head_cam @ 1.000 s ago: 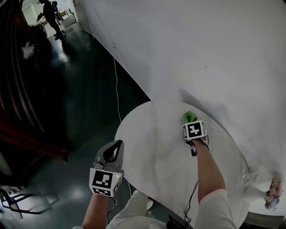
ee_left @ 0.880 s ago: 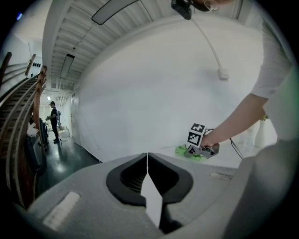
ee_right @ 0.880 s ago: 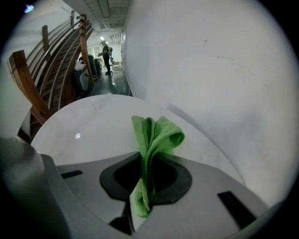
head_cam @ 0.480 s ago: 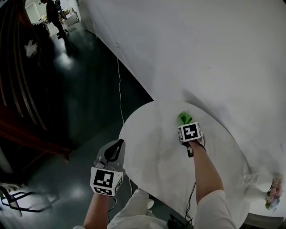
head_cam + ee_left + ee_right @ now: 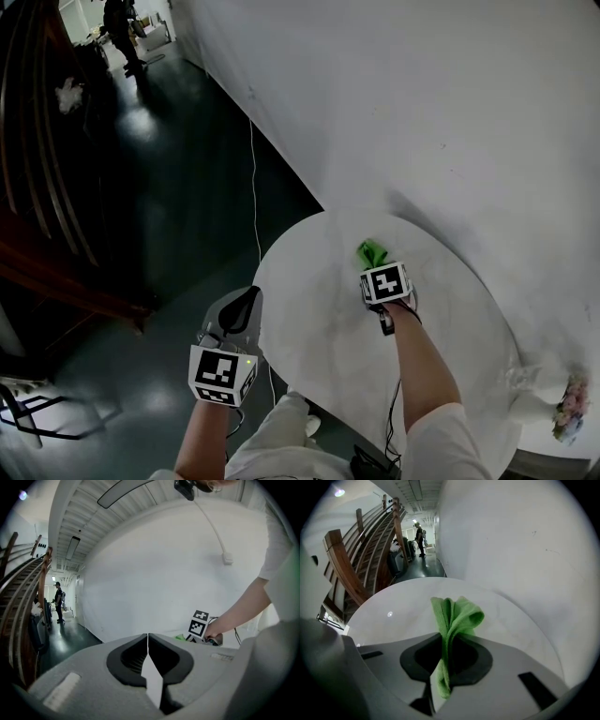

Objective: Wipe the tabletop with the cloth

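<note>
My right gripper (image 5: 445,645) clenched on crumpled green cloth (image 5: 458,613); cloth on round white tabletop (image 5: 319,342), near far edge. My left gripper (image 5: 148,639) jaws together, empty, beyond tabletop's left edge.

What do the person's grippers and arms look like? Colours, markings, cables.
Left gripper and right gripper: grey moulded shells, black ribbed jaw pads, each carrying a white cube with black square markers. A thin black cable hangs by the right forearm. Short white sleeve on that arm.
</note>
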A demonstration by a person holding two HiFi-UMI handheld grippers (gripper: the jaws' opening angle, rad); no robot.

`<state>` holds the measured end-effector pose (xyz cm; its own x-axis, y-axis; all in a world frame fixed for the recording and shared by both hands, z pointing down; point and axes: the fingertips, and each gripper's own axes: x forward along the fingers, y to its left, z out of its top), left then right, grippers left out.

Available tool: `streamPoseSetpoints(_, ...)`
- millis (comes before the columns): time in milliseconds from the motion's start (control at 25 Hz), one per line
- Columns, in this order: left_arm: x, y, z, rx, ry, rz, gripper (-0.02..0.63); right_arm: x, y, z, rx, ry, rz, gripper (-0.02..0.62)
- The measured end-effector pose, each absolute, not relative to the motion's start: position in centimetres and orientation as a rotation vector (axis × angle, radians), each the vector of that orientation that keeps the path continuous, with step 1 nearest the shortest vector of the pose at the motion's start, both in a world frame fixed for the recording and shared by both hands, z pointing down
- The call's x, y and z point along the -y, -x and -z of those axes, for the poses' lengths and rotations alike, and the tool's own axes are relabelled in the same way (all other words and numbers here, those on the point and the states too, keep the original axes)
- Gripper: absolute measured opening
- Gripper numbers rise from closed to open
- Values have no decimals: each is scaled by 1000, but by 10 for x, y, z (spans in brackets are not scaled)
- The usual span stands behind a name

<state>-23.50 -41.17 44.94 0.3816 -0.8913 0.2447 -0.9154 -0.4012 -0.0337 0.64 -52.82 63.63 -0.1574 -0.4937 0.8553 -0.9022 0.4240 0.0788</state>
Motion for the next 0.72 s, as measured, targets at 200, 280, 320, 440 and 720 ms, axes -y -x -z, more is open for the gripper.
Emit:
streamPoseSetpoints(200,410,234,-447,1657,-2524,-333,20,519,11,-636,1829,-1184,-606,41)
streamPoseSetpoints(280,409,234,-446,1660,-2524,-330,20,514,19,-636,1839,-1175,-603,41)
streamPoseSetpoints(320,409,234,-445,1662,-2523,-326,20,512,23,-636,1841,-1172,-597,41)
streamPoseSetpoints(440,408,234,-442,1667,-2523,-319,20,506,34,-636,1850,-1155,-601,41)
streamPoseSetpoints(720,401,234,-440,1673,-2522,-305,20,486,66,-638,1911,-1092,-678,41)
